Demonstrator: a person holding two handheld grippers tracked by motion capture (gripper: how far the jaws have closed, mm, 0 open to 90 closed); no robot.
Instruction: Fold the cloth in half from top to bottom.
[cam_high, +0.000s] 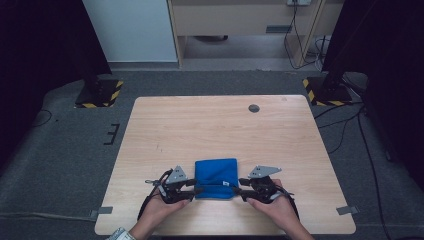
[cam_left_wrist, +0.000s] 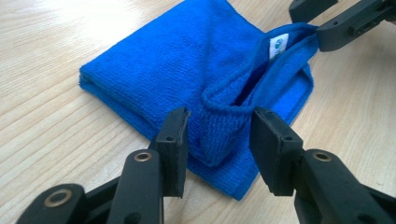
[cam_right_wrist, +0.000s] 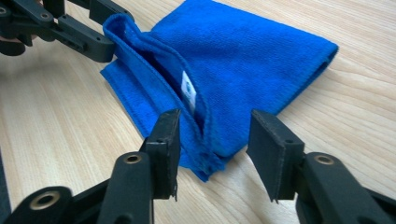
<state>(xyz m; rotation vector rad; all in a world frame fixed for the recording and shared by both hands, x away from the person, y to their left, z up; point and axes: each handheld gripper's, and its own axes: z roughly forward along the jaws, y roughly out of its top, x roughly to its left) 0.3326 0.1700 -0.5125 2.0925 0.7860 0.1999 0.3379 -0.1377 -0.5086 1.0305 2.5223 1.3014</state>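
Note:
A folded blue cloth (cam_high: 216, 177) lies near the front edge of the wooden table (cam_high: 220, 125), between the two grippers. My left gripper (cam_high: 197, 190) is at the cloth's left front corner. In the left gripper view the jaws (cam_left_wrist: 219, 116) stand apart around a raised fold of the blue cloth (cam_left_wrist: 187, 60) without squeezing it. My right gripper (cam_high: 237, 190) is at the right front corner. Its jaws (cam_right_wrist: 212, 116) are open around the hem of the blue cloth (cam_right_wrist: 243, 51). The top layer stands up as a ridge between the corners, with a white label (cam_right_wrist: 188, 88) inside it.
A round grey grommet (cam_high: 254, 108) sits in the tabletop at the far right. Two stands with yellow-and-black striped bases (cam_high: 100, 94) stand on the floor beyond the far corners. Grey tape tabs (cam_high: 347, 210) mark the table's front edges.

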